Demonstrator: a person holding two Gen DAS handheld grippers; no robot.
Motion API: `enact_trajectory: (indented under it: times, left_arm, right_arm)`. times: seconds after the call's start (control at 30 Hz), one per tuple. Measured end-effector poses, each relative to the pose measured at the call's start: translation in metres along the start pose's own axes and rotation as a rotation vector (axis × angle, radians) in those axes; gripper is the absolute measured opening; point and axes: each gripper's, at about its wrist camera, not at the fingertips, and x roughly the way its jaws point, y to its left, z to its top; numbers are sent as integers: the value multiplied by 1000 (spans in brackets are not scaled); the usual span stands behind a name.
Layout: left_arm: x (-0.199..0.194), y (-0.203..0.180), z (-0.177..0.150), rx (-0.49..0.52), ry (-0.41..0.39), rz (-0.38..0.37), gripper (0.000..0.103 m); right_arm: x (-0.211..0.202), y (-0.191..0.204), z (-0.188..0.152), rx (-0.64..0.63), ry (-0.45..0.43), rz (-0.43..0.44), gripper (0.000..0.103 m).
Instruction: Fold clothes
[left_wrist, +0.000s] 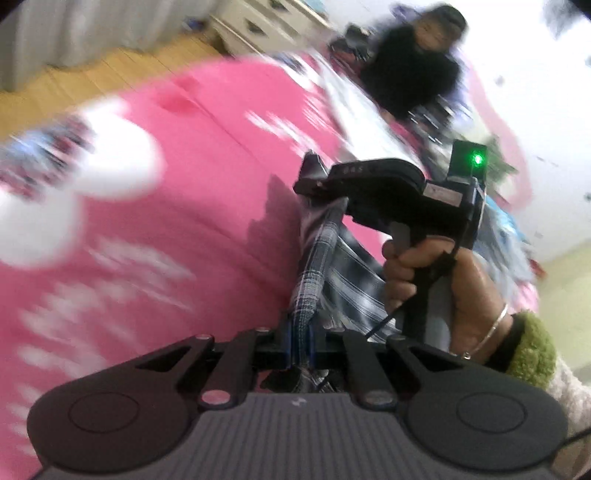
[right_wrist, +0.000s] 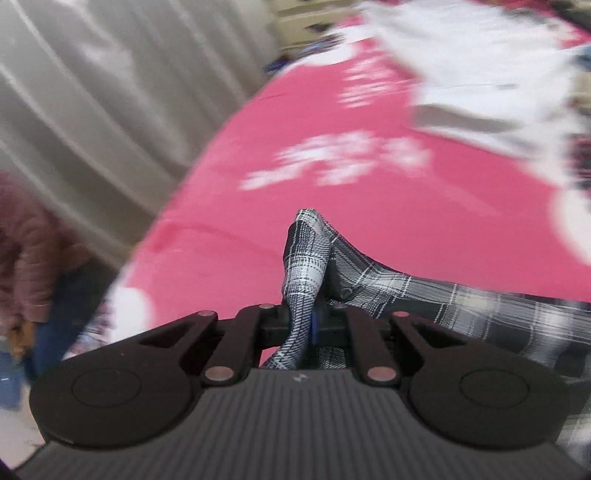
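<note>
A plaid garment (left_wrist: 314, 266) in dark blue, grey and white hangs stretched between both grippers above a pink bedspread (left_wrist: 192, 177). My left gripper (left_wrist: 301, 338) is shut on one bunched edge of it, the cloth pinched between the blue pads. My right gripper (left_wrist: 314, 177), held by a hand (left_wrist: 461, 295) with a bangle and a green cuff, is shut on another part of the cloth further off. In the right wrist view the right gripper (right_wrist: 306, 321) pinches a fold of the plaid garment (right_wrist: 461, 306), which trails off to the right over the bedspread (right_wrist: 369, 229).
The bedspread has white patterns. A person in black (left_wrist: 410, 77) sits at its far side beside a heap of clothes. Wooden floor (left_wrist: 74, 77), a white drawer unit (left_wrist: 255, 26) and grey curtains (right_wrist: 92, 110) lie beyond. Another person (right_wrist: 33, 251) stands at the left.
</note>
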Motion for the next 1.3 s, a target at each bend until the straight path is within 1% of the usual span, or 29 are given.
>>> enact_trajectory:
  times: [0.1,0.17,0.2,0.27,0.47,0.53,0.6,0.63,0.67,0.7,0.73,0.77,0.83,0.9,0.97,1.0,1.03,1.07,1.1,1.13,1.17,1.2,1.23,1.3]
  left_arm:
    - [-24,25,13,-16,-57,100,9]
    - [-33,42,12,-47,-53,133,9]
    - [-31,46,10,-50,-47,143,9]
    - [-31,44,2,-23,-37,148,9]
    - [-15,24,-21,42,-13,126,9]
    - [-13,18,-25,65,-13,143,9]
    - [-6,18,-25,85,-13,187,10]
    - [-8,20,-23,95,-29,227,10]
    - [-9,21,-22,104,-44,267,11]
    - [-13,24,-20,99,-62,311,15]
    - [-20,32,-17,77,-81,364,19]
    - [-27,38,-15,54,-99,416,19]
    - [-40,50,-13,-1,-127,493,21]
    - [-52,57,-10,-36,-151,540,21]
    - [-58,49,-8,-19,-190,545,21]
    - [-56,40,-5,10,-206,524,21]
    - [-49,30,0,40,-210,489,23]
    - [-39,19,4,74,-205,447,23]
    - [-27,8,9,106,-190,407,25]
    - [-10,-4,15,138,-157,362,28]
    - [8,-16,21,170,-126,318,29]
    - [25,-25,25,206,-112,294,29]
    - [43,-29,26,242,-95,305,30]
    - [81,-36,29,313,-61,328,31]
  right_arm:
    - [32,42,3,-5,30,85,6]
    - [52,63,2,-37,53,102,6]
    - [61,68,1,-46,68,98,6]
    - [73,69,-6,-47,89,85,6]
    - [67,44,-5,39,86,166,6]
    - [64,38,-5,59,92,186,6]
    - [61,32,-4,73,104,205,8]
    - [59,30,-4,80,110,215,12]
    - [58,27,-4,87,116,224,24]
    - [48,21,-2,94,107,237,31]
    - [35,13,-1,94,74,247,44]
    - [21,5,0,92,39,257,50]
    - [-16,-19,-3,75,-38,258,51]
    - [-48,-46,-10,59,-87,220,51]
    - [-84,-74,-27,22,-126,130,51]
    - [-98,-82,-36,-12,-140,81,50]
    - [-112,-89,-45,-46,-154,32,47]
    - [-125,-96,-54,-81,-168,-18,41]
    - [-131,-99,-60,-119,-164,-49,37]
    - [-130,-99,-65,-152,-151,-79,34]
    - [-128,-98,-69,-185,-138,-108,31]
    - [-123,-101,-69,-198,-135,-127,30]
    - [-117,-106,-70,-208,-134,-146,30]
    - [-97,-122,-68,-187,-141,-203,30]
